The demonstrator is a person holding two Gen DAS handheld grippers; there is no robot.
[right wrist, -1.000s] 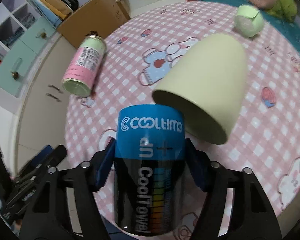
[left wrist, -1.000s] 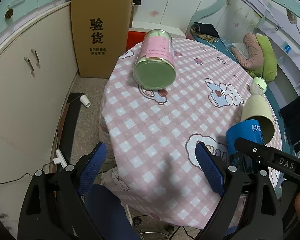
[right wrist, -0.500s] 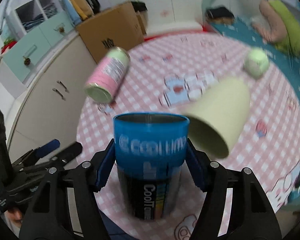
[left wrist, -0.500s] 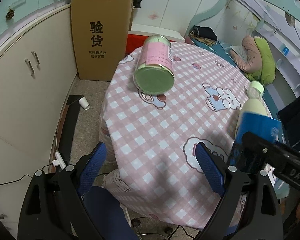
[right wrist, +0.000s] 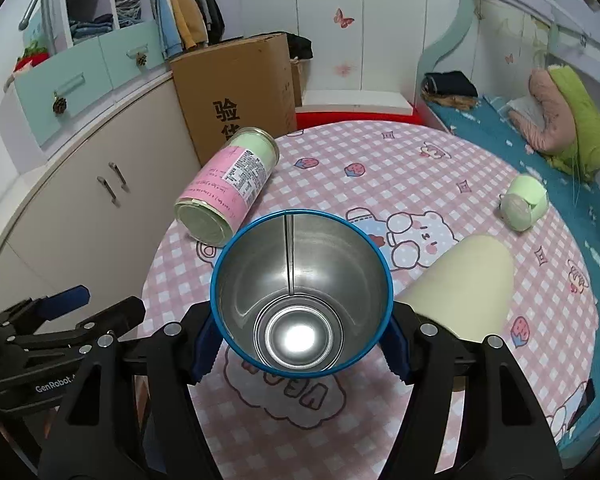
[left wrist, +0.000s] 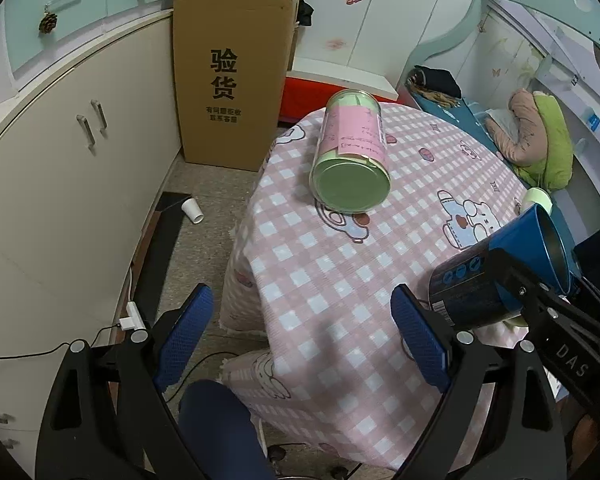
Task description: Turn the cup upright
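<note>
My right gripper (right wrist: 298,354) is shut on a blue metal cup (right wrist: 300,292). The cup is held above the table, tilted, its open mouth facing the right wrist camera so I see its shiny inside. In the left wrist view the same cup (left wrist: 500,276) is at the right, tipped with its mouth up and to the right. My left gripper (left wrist: 300,344) is open and empty, held over the near left edge of the table. It also shows in the right wrist view (right wrist: 80,316).
The round table (right wrist: 380,184) has a pink checked cloth. A pink and green can (right wrist: 228,188) lies on its side at the back left. A cream cup (right wrist: 464,284) lies on its side beside the blue cup. A small pale green cup (right wrist: 524,206) lies at the right.
The right gripper has turned the blue cup over: a second ago its mouth faced down and the label read upside down, now the mouth faces up toward the camera. The left gripper barely moved.
</note>
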